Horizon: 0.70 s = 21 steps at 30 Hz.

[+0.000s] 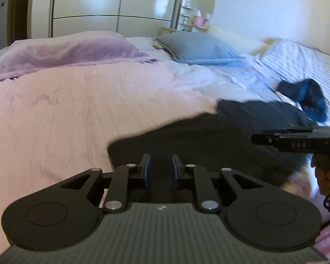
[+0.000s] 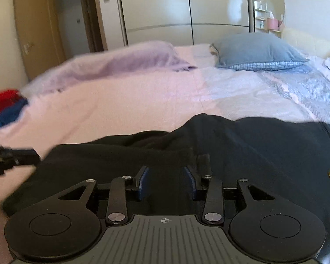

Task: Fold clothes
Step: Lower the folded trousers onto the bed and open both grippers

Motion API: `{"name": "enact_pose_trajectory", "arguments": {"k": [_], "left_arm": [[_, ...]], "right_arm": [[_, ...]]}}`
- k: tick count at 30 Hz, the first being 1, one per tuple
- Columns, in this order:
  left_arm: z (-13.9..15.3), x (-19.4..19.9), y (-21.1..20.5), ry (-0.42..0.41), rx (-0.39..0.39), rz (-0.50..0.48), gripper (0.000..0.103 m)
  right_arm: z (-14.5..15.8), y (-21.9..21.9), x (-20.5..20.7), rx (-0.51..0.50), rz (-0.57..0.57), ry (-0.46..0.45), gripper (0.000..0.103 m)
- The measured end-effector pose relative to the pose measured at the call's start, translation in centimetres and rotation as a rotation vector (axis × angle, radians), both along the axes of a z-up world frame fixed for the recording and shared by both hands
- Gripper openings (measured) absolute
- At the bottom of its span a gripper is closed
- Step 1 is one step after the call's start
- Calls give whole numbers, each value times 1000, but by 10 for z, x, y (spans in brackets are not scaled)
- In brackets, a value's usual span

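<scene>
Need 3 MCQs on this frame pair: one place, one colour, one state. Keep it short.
1. Where does the dark garment lie?
A. On the pink bedspread, right in front of both grippers
B. On the grey pillow
C. Hung on the wardrobe

2. What colour is the blanket bunched at the far side of the bed?
A. Green
B. Lilac
C. Orange

3. How do the jaws of the left gripper and right gripper stand?
A. Both shut on cloth
B. Left shut, right open
C. Both open, nothing between them

Answers:
1 A: both wrist views show the dark cloth spread on the bedspread just ahead of the fingers.
2 B: it reads pale purple in both views.
3 C: each view shows a clear gap between the blue pads, with no cloth pinched.
</scene>
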<state>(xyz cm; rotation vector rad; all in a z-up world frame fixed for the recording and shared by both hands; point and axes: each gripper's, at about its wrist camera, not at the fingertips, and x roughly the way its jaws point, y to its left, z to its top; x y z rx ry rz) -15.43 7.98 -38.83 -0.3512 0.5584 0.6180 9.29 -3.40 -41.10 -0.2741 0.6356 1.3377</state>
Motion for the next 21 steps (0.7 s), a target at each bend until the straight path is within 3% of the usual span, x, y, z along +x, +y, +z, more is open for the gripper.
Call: {"name": "enact_pose_trajectory", "arguments": {"k": [5,8,12,16,21], "left_arm": [[-22,1,-18,53,-60,33,18],[-12,8,-23,81,-44,59,16],[-9,11,-33,109,-35,63,17],[-16,17,-33,141,-48,99,17],[2,24,-53,191,-42,168,17]], "right_arm": [[-32,-16,-18,-108,64,-43,39],[-23,-8,-23,-159,60,-68,39],[-10,-18,-20,-115,30,-33,39],[-33,-22,-25,-139,58,-78,39],[-10,-44,-23,-140,7,-15,39]]}}
